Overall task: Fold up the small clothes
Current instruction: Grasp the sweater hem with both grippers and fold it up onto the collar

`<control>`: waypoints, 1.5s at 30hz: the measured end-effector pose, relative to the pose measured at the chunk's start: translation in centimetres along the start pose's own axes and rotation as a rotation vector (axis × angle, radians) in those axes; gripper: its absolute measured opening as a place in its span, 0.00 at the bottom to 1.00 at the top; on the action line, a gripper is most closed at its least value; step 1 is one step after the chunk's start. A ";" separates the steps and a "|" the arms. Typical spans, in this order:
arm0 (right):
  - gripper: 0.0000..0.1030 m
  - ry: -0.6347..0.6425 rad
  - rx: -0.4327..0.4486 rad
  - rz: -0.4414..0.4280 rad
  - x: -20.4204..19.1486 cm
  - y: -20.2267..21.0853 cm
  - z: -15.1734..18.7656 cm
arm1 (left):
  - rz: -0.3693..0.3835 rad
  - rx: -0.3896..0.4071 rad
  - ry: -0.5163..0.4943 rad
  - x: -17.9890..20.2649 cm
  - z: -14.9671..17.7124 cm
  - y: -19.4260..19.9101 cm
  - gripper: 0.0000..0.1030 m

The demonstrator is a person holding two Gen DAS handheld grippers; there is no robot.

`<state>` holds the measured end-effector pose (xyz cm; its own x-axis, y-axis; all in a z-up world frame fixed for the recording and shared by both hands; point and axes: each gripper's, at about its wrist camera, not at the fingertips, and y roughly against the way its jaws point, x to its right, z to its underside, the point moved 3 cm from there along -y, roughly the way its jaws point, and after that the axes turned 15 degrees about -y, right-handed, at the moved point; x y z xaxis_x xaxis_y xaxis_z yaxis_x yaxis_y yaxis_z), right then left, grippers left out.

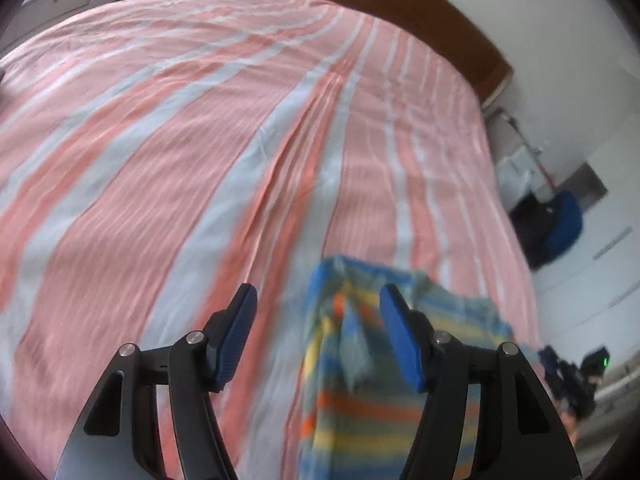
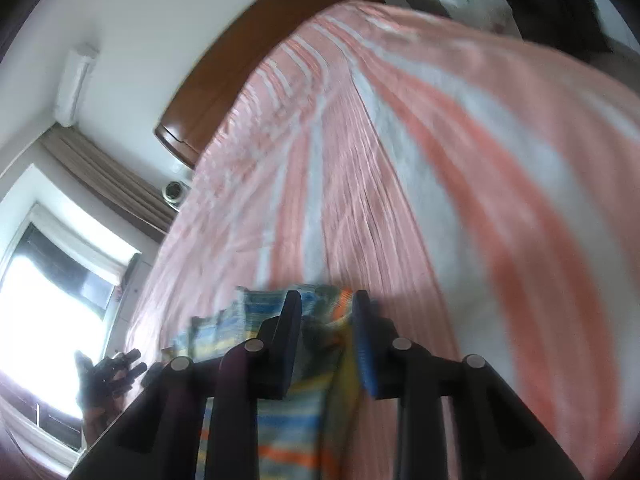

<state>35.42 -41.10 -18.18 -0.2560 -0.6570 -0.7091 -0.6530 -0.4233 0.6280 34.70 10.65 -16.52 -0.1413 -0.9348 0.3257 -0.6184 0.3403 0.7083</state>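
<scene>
A small garment with blue, yellow, orange and green stripes (image 1: 360,400) lies on the pink-and-white striped bed sheet (image 1: 200,140) at the near edge. My left gripper (image 1: 320,294) hovers over its left border with the blue pads wide apart and nothing pressed between them. In the right wrist view the same garment (image 2: 296,420) lies bunched under my right gripper (image 2: 328,300). Its jaws stand part open; a fold of the cloth shows in the gap, and the pads do not press on it. The picture is blurred.
A brown wooden headboard (image 1: 400,0) closes the far end of the bed. A blue and black bag (image 1: 560,220) sits on the floor to the right. A bright window (image 2: 48,300) and a wall air conditioner (image 2: 76,80) show in the right wrist view.
</scene>
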 end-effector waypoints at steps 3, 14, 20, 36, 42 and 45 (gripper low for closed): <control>0.28 0.098 -0.157 -0.027 -3.2 1.1 2.4 | 0.045 -0.009 -0.130 1.8 3.4 2.9 0.69; 0.31 0.081 -0.315 0.023 -11.7 -13.9 5.2 | -0.174 -0.049 -0.189 2.1 15.4 8.5 0.78; 0.31 0.144 -0.376 -0.083 -18.4 -12.3 7.4 | -0.213 0.060 -0.099 -0.4 17.5 8.9 0.87; 0.34 0.278 -0.343 -0.078 -26.5 -20.1 13.6 | -0.167 0.129 -0.148 -0.5 17.8 8.1 0.97; 0.39 0.575 -0.500 -0.081 -24.1 -13.5 22.5 | -0.187 0.118 -0.165 -0.2 17.8 7.8 0.98; 0.39 0.695 -0.536 -0.084 -20.6 -9.1 26.9 | -0.193 0.120 -0.169 -0.1 17.9 7.8 0.98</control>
<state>27.50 -6.89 -17.92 0.3834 -0.7675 -0.5137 -0.1834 -0.6084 0.7722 16.05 11.53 -22.25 -0.1326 -0.9882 0.0762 -0.7318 0.1495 0.6650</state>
